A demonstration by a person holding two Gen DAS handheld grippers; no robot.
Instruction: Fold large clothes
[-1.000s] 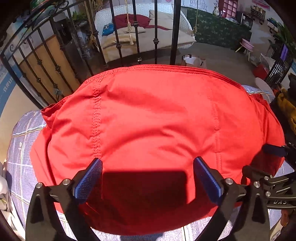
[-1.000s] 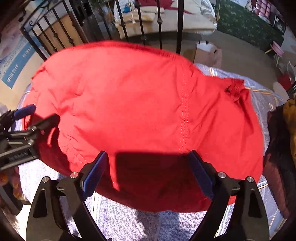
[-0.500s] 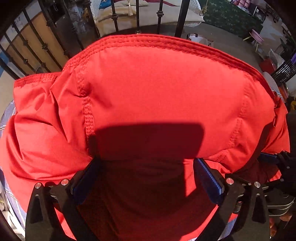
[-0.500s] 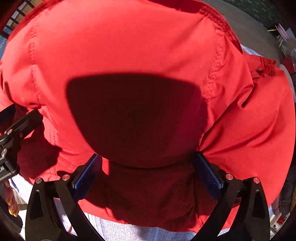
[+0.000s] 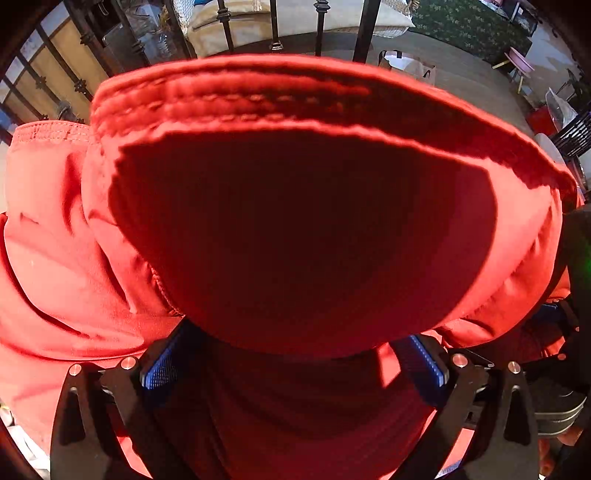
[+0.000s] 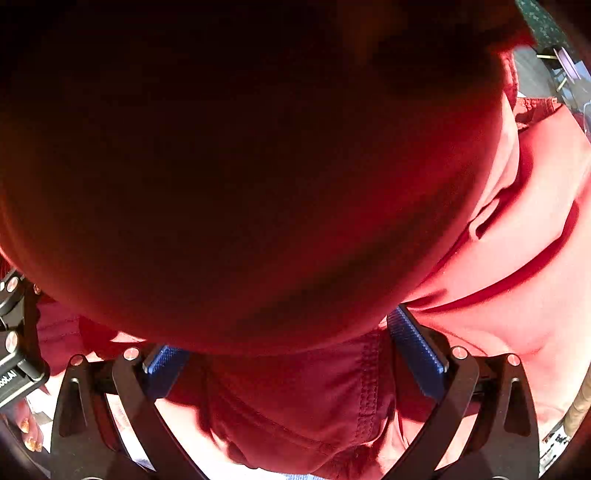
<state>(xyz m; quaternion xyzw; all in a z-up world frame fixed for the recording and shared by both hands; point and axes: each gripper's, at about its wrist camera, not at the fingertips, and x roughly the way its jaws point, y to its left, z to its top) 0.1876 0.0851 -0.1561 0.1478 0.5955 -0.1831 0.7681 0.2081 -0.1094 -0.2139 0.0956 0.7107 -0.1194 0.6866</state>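
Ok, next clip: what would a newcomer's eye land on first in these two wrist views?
The red garment fills nearly both views, bulging over each camera with a dark shadow across its middle. The left tool and right tool both stand open, blue pads partly tucked under the fabric. Black iron railing bars cross the top of the left view, with a green patterned carpet beyond.
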